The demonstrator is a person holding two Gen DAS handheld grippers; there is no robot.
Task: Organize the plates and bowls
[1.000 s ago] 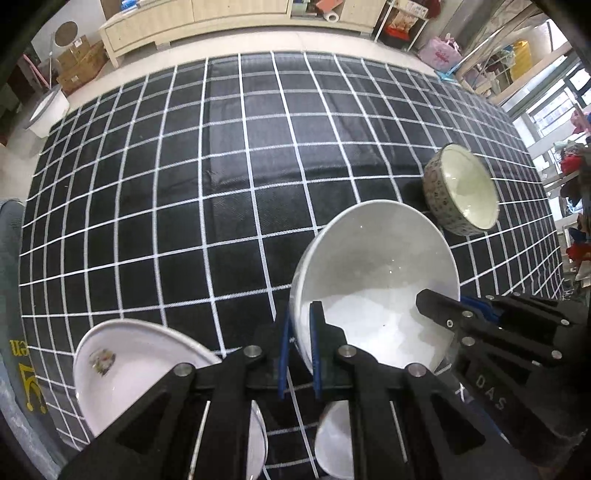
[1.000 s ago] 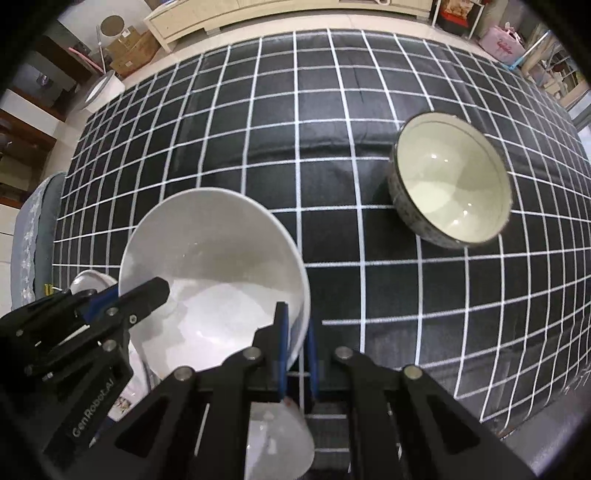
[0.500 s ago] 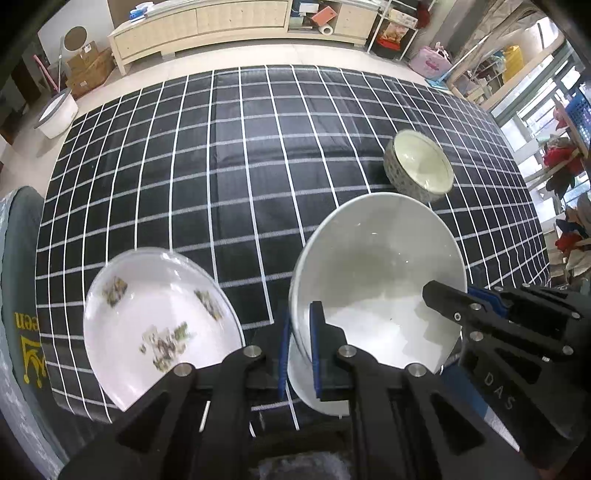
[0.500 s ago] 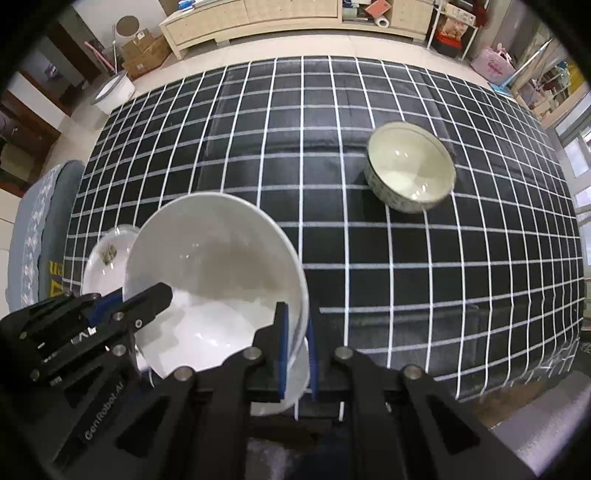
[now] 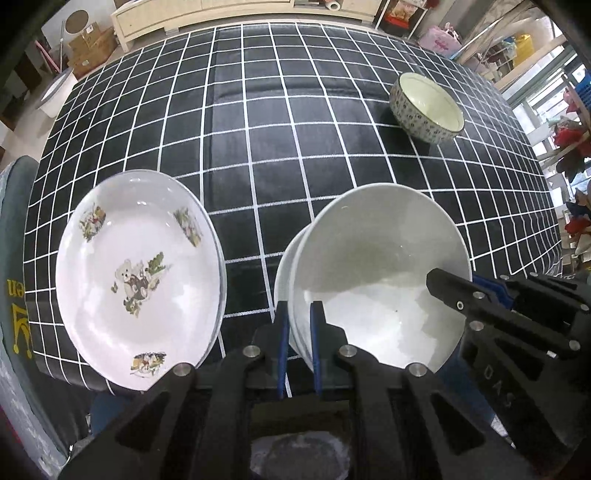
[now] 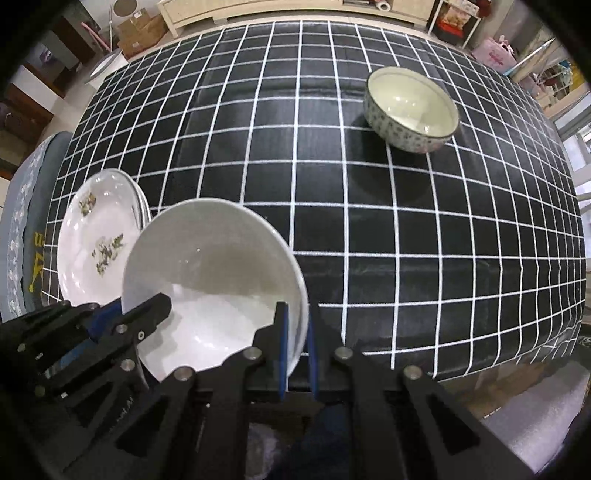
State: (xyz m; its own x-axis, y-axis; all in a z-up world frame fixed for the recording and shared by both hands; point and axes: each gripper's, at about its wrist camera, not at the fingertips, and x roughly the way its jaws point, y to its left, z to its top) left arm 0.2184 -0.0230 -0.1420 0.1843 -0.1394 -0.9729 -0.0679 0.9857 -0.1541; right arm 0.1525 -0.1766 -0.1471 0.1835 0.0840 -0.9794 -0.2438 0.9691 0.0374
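Surface: a tabletop (image 5: 258, 122) under a black cloth with a white grid, lying flat and unwrinkled. Beyond its far edge, a pale floor, a long cream cabinet (image 5: 207, 11), and cardboard boxes (image 5: 88, 44) at the far left. Cluttered shelving stands along the right side.

White bowl (image 5: 376, 273): held above the near edge of the tabletop, mouth upward and tipped slightly toward the far side. It appears to be more than one bowl nested; a second rim shows at its left. Being round, it has no long axis.

Left gripper (image 5: 297, 332): jaws pinching the bowl's near-left rim. Right gripper (image 6: 295, 332): jaws pinching the near-right rim. Each gripper shows in the other's view, on opposite sides of the bowl.

Plate (image 5: 136, 273): white with bear prints, at the near-left corner of the tabletop, just beside the bowl; a second rim beneath suggests a stack.

Patterned bowl (image 6: 410, 107): upright at the far right, well apart from the rest.

Open room: the centre and far left of the tabletop are bare cloth.
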